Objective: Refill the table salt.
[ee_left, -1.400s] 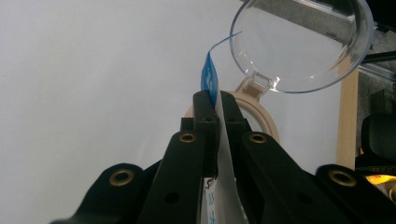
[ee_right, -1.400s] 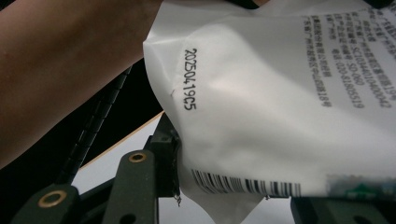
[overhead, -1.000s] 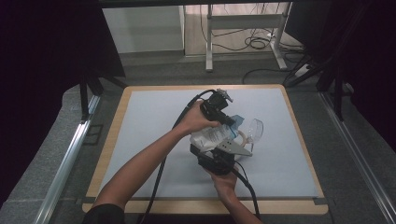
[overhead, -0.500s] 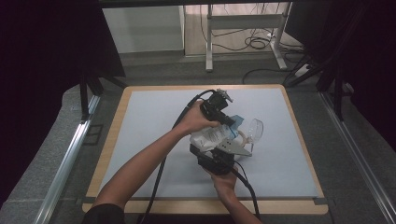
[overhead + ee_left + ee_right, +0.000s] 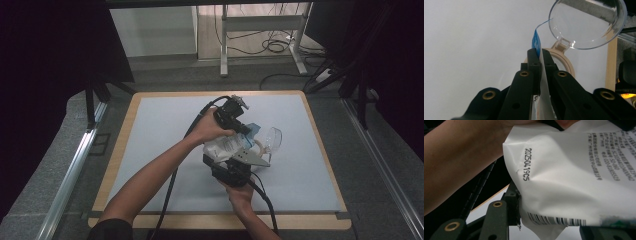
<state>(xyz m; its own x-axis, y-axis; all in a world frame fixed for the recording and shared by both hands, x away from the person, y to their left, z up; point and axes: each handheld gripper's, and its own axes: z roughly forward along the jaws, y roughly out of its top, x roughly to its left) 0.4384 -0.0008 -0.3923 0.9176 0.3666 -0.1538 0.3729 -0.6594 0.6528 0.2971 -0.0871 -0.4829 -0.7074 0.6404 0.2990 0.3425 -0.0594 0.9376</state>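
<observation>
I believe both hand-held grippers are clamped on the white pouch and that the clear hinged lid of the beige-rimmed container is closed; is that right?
Not quite: the clear hinged lid is flipped open, standing back from the beige-rimmed container, as the left gripper view shows. The rest holds: the left hand-held gripper pinches the white pouch at its blue-edged top, and the right hand-held gripper holds its lower part.

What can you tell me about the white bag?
The bag is a soft, crinkly white pouch with black print, a date code and a barcode, and a blue corner. It is held off the table between both grippers: the left gripper pinches its thin edge, the right gripper clamps its body. It hangs above a jar with its clear lid flipped open.
</observation>
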